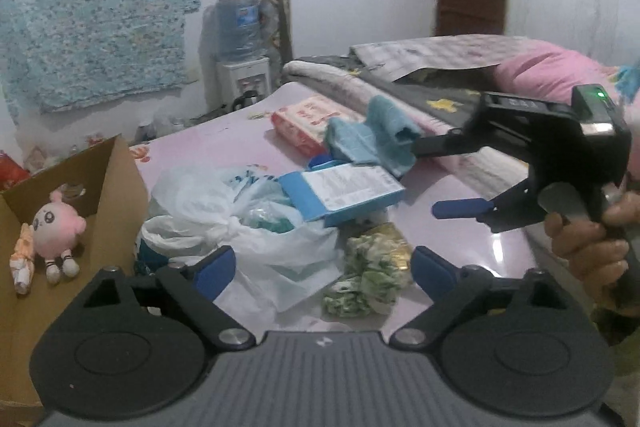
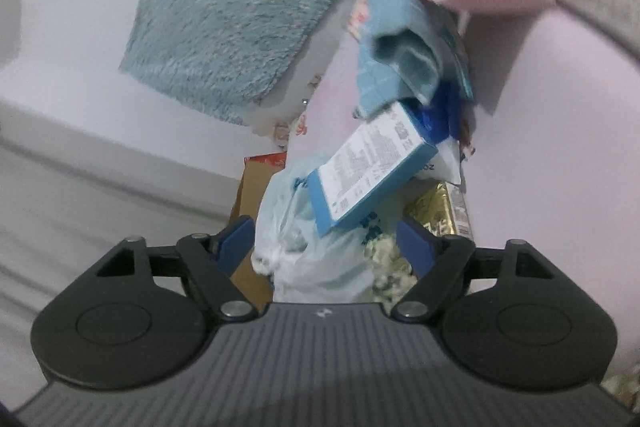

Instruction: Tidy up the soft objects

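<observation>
At the left edge of the pink bed surface (image 1: 460,227) stands a cardboard box (image 1: 120,195), open at the top. A pink plush toy (image 1: 58,223) already sits inside it against the back wall, so the box looks like the place where the soft things are being gathered.

Just right of the box lies a crumpled white plastic bag (image 1: 224,223), and a blue carton (image 1: 344,193) rests tilted on top of it. The left gripper (image 1: 322,269) hovers low over the bag with its tongs spread and nothing between them, probably waiting its turn. Under its right finger lies a green-and-white floral cloth (image 1: 368,275), bunched up, with a gold packet (image 2: 440,209) just beside it.

Further back, towards the far edge, a red-and-white pack (image 1: 308,125) lies flat. In front of it sits a light blue towel (image 1: 372,137), loosely folded and touching the carton's far end.

From the right side the right gripper (image 1: 428,177) reaches in, tilted on its side, tongs spread. Its upper finger touches or nearly touches the towel's right end while the lower one hangs clear above the surface. It grips nothing yet. My guess is the towel is the next soft item to go into the box.

Folded blankets (image 1: 420,67) are stacked along the far right edge.
</observation>
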Action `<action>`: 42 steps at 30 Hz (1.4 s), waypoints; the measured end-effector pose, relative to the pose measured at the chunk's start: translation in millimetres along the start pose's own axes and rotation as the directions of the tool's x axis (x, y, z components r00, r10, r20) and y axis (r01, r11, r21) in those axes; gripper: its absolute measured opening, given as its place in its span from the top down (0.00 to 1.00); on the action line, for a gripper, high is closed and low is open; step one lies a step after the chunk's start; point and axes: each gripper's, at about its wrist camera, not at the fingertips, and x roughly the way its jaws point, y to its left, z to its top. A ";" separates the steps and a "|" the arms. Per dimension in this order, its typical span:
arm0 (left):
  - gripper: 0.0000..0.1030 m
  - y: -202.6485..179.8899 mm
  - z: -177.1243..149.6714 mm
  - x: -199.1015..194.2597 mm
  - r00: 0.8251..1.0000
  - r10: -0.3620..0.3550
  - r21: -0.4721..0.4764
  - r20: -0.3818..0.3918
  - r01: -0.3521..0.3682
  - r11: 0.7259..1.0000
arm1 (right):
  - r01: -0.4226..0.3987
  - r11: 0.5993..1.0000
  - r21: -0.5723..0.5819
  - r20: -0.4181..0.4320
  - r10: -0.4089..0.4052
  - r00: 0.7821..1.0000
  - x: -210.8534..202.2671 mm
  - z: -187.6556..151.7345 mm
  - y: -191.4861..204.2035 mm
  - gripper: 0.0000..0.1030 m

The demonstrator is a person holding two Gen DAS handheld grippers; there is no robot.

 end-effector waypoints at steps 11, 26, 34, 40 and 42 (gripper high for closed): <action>0.16 3.1 -7.1 13.1 1.000 0.015 -0.001 -0.010 -0.015 1.000 | 0.064 0.988 0.137 -0.002 -0.064 0.998 75.3 17.0 -20.9 0.43; 0.17 -3.6 -9.0 9.3 0.998 -0.064 -0.016 -0.014 0.064 0.998 | -0.057 0.977 0.207 0.040 0.050 0.998 86.4 18.4 -36.9 0.78; 0.17 -14.8 -7.2 5.5 0.987 -0.154 -0.001 -0.036 0.154 0.988 | -0.119 0.979 0.164 -0.123 0.140 0.983 45.1 15.1 -43.2 0.80; 0.17 -30.5 -8.5 19.0 0.972 -0.216 0.038 -0.088 0.220 0.975 | -0.054 0.996 0.073 -0.197 0.068 0.978 30.5 9.3 -50.0 0.80; 0.17 -37.6 -7.3 26.0 0.972 -0.214 0.064 -0.101 0.221 0.973 | -0.013 0.998 0.056 -0.192 0.024 0.981 27.0 5.4 -57.3 0.78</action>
